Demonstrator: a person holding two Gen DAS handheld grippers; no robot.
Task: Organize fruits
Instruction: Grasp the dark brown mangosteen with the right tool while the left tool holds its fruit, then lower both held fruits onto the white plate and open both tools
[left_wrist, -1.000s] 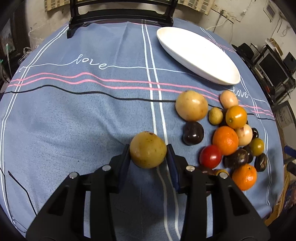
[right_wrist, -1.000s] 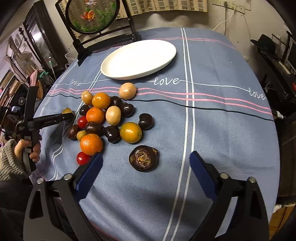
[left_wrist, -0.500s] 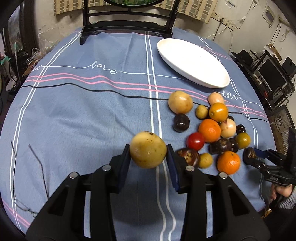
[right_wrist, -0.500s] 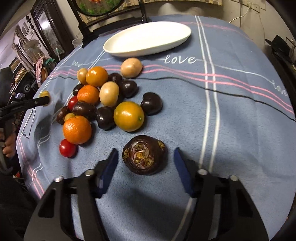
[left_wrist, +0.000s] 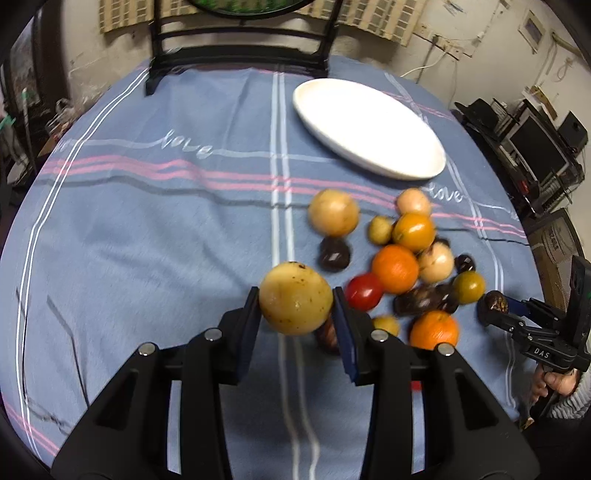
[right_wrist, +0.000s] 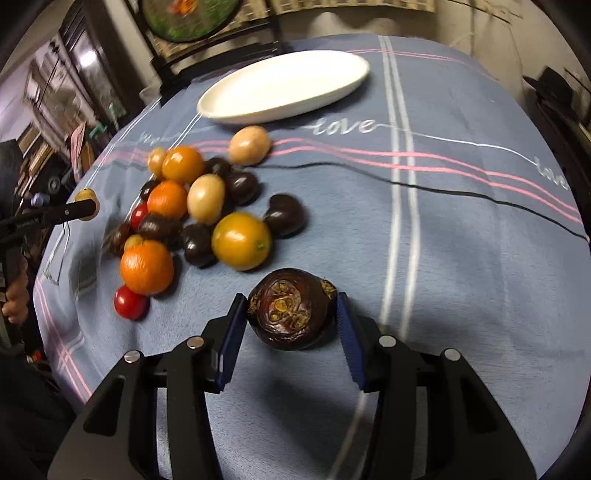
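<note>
My left gripper (left_wrist: 295, 297) is shut on a round speckled yellow fruit (left_wrist: 295, 306) and holds it above the blue tablecloth; the right wrist view shows that gripper (right_wrist: 86, 205) at the far left. The right gripper (right_wrist: 291, 306) is low over the cloth. Its jaws are closing on a dark purple mangosteen (right_wrist: 291, 314), and the blue pads meet its two sides. The left wrist view shows the same grip (left_wrist: 495, 302) at the right edge. A pile of oranges, tomatoes, pale and dark fruits (right_wrist: 177, 206) lies left of the mangosteen. Beyond it sits an empty white oval plate (right_wrist: 284, 86).
A black chair (left_wrist: 240, 48) stands at the table's far edge. Dark electronics (left_wrist: 535, 144) crowd the floor to the right. A person's hand (left_wrist: 557, 380) grips the right tool's handle by the table edge. Bare cloth (left_wrist: 147, 240) stretches left of the fruit pile (left_wrist: 395, 266).
The left gripper has risen with the yellow fruit, so the table looks farther away. The right gripper has sunk toward the mangosteen and its wide-open jaws have narrowed onto it.
</note>
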